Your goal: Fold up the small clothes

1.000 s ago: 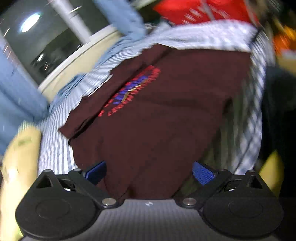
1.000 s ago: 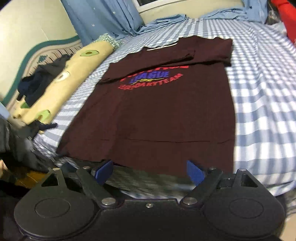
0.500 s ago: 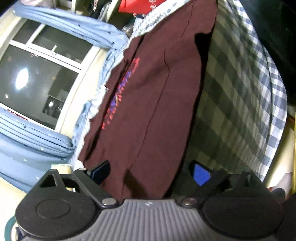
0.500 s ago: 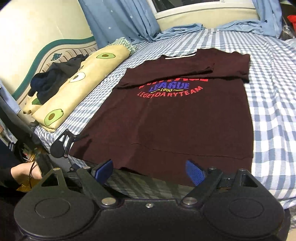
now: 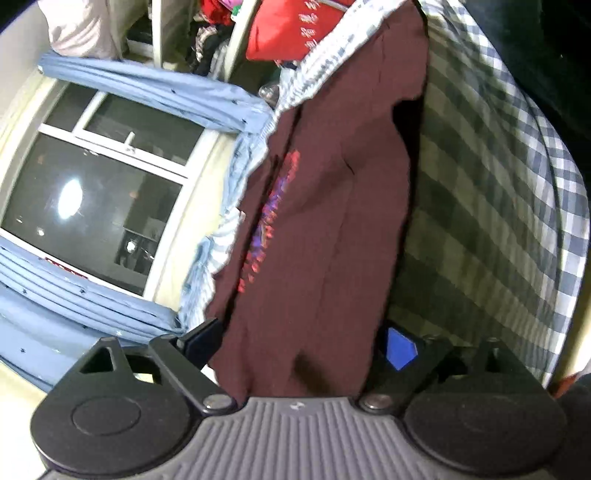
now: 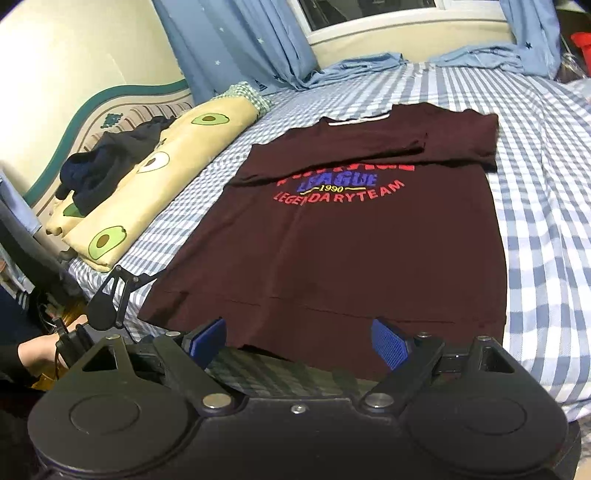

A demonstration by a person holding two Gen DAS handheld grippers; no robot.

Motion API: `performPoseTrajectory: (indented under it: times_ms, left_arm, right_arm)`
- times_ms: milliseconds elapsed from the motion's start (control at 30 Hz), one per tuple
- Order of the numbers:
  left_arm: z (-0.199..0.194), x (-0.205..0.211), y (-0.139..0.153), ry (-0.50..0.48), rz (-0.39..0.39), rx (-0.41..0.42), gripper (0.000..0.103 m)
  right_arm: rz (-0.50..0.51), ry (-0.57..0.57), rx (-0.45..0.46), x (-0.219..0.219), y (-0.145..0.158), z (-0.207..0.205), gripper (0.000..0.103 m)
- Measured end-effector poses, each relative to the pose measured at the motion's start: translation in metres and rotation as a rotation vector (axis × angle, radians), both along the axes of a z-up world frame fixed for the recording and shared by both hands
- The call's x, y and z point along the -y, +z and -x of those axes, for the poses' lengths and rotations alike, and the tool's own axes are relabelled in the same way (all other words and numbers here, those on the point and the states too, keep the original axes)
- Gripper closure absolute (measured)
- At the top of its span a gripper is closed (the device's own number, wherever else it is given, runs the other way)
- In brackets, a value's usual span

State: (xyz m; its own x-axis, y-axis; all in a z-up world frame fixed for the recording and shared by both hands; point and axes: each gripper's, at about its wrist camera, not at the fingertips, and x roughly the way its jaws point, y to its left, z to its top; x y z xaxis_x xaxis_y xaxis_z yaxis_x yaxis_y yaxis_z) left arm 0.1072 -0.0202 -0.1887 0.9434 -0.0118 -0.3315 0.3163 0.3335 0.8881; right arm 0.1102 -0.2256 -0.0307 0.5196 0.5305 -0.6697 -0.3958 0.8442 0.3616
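Note:
A dark maroon T-shirt (image 6: 351,236) with red and blue lettering lies flat on the blue checked bed sheet (image 6: 546,206), both sleeves folded in across the chest. My right gripper (image 6: 299,341) is open, just in front of the shirt's bottom hem near its middle. In the left wrist view the camera is rolled on its side; the shirt (image 5: 325,229) fills the gap of my left gripper (image 5: 299,341), which is open with the lower left corner of the shirt between its fingers. The left gripper also shows in the right wrist view (image 6: 122,291) at that corner.
A rolled avocado-print blanket (image 6: 159,177) with dark clothes (image 6: 107,162) on it lies along the bed's left side by the headboard. Blue curtains (image 6: 236,40) and a window are at the far end. A red item (image 5: 291,29) lies beyond the bed.
My left gripper has rolled sideways and settled at the shirt's lower left corner. My right gripper has drawn slightly closer to the hem. The shirt has not moved.

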Motion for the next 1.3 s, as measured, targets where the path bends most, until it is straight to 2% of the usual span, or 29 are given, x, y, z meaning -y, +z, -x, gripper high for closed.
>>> performPoseTrajectory:
  times_ms: [67,167,267,333,367,433,467,500,533,600,667,767,833,900,1000,1167,1233,1300]
  left_arm:
    - [0.001,0.001,0.009,0.014,-0.002,0.062,0.011]
    - [-0.006,0.002,0.015,0.036,0.015,0.049,0.010]
    - [-0.010,0.005,-0.011,0.014,-0.087,0.066,0.013]
    - [-0.009,0.009,-0.022,-0.023,-0.123,0.125,0.016]
    - [-0.012,0.011,-0.021,-0.029,-0.124,0.121,0.018]
    - [-0.020,0.012,-0.010,-0.018,-0.085,0.055,0.038]
    - [-0.024,0.011,-0.002,-0.012,-0.054,0.016,0.045]
    - [-0.027,0.009,0.009,-0.012,-0.017,-0.027,0.061]
    - [-0.029,0.008,0.017,-0.011,0.004,-0.063,0.082]
    - [-0.035,0.007,0.033,-0.013,0.035,-0.120,0.095]
    - [-0.039,0.007,0.047,-0.022,0.055,-0.126,0.097]
    - [-0.057,0.004,0.075,0.001,0.154,-0.168,0.097]
    - [-0.073,-0.002,0.096,0.036,0.239,-0.198,0.097]
    - [-0.086,-0.006,0.117,0.066,0.329,-0.216,0.097]
    - [-0.103,-0.015,0.139,0.078,0.408,-0.202,0.097]
    - [-0.116,-0.021,0.155,0.087,0.453,-0.185,0.097]
    - [-0.117,-0.024,0.156,0.092,0.461,-0.185,0.097]
    - [-0.118,-0.025,0.158,0.099,0.471,-0.188,0.097]
  right_arm:
    - [0.003,-0.009,0.000,0.003,0.001,0.001,0.016]
    - [0.006,-0.037,-0.008,0.010,0.000,0.002,0.016]
    - [-0.003,-0.059,-0.019,0.015,-0.004,0.001,0.016]
    - [-0.007,-0.062,-0.020,0.015,-0.005,0.001,0.016]
    - [-0.005,-0.059,-0.017,0.015,-0.004,0.002,0.016]
    - [0.008,-0.052,-0.007,0.013,-0.002,0.003,0.016]
    - [0.018,-0.052,0.000,0.013,0.000,0.004,0.016]
    - [0.032,-0.054,0.008,0.013,0.001,0.006,0.016]
    - [0.048,-0.055,0.018,0.014,0.002,0.007,0.016]
    - [0.096,-0.059,0.043,0.015,0.002,0.009,0.015]
    - [0.134,-0.059,0.059,0.015,-0.001,0.011,0.015]
    - [0.197,-0.051,0.082,0.010,-0.007,0.012,0.015]
    - [0.274,-0.027,0.110,0.003,-0.012,0.015,0.015]
    - [0.384,0.012,0.140,-0.007,-0.019,0.017,0.015]
    - [0.600,0.075,0.223,-0.027,-0.032,0.022,0.015]
    - [0.899,0.173,0.406,-0.053,-0.058,0.026,0.018]
    - [0.980,0.169,0.432,-0.054,-0.069,0.020,0.024]
    - [1.007,0.151,0.416,-0.050,-0.078,0.011,0.032]
